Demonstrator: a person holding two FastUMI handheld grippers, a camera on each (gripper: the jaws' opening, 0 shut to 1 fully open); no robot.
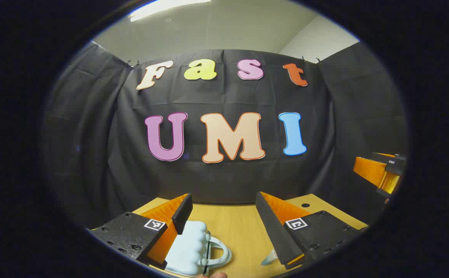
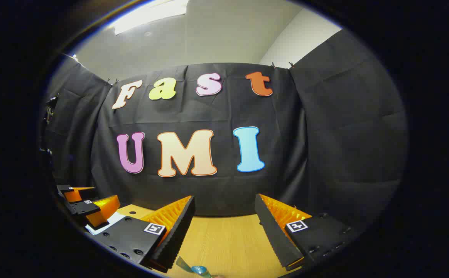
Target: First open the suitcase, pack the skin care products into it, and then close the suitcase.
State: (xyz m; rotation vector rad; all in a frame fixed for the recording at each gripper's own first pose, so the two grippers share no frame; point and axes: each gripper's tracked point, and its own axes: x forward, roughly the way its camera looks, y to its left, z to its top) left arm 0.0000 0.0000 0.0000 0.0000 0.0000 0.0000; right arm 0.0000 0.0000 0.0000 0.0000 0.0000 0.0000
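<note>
Step in hand, by judgement: the start of the task. Suitcase (image 1: pixel 191 247) closed, nothing packed, nothing gripped.

Left gripper (image 1: pixel 224 216): jaws spread wide, empty, held above the table (image 1: pixel 236 227) and aimed at the cloth wall. Small pale-blue suitcase lying low beside the left-hand jaw in the left gripper view, partly hidden behind it, handle (image 1: pixel 220 251) turned toward the gap between the jaws. No contact with either jaw made out. Pale object (image 1: pixel 269 259) at the foot of the right-hand jaw, too little exposed to identify; possibly one of the skin care products.

Right gripper (image 2: pixel 224 216): jaws likewise wide apart, empty, above bare table. Blue-green item (image 2: pixel 193 268) just below the gap, at the bottom edge of the right gripper view, cut off; kind not determinable. White sheet (image 2: pixel 101 226) on the table off beyond the left-hand jaw, under the other gripper seen at that edge.

Next move, by judgement: lowering and tilting the left gripper toward the suitcase, locating the seam or latch, closing on the lid edge and lifting, with the right gripper free to steady the base. Latch position not visible from here; a closer look needed before committing. Products to be located afterward.
</note>
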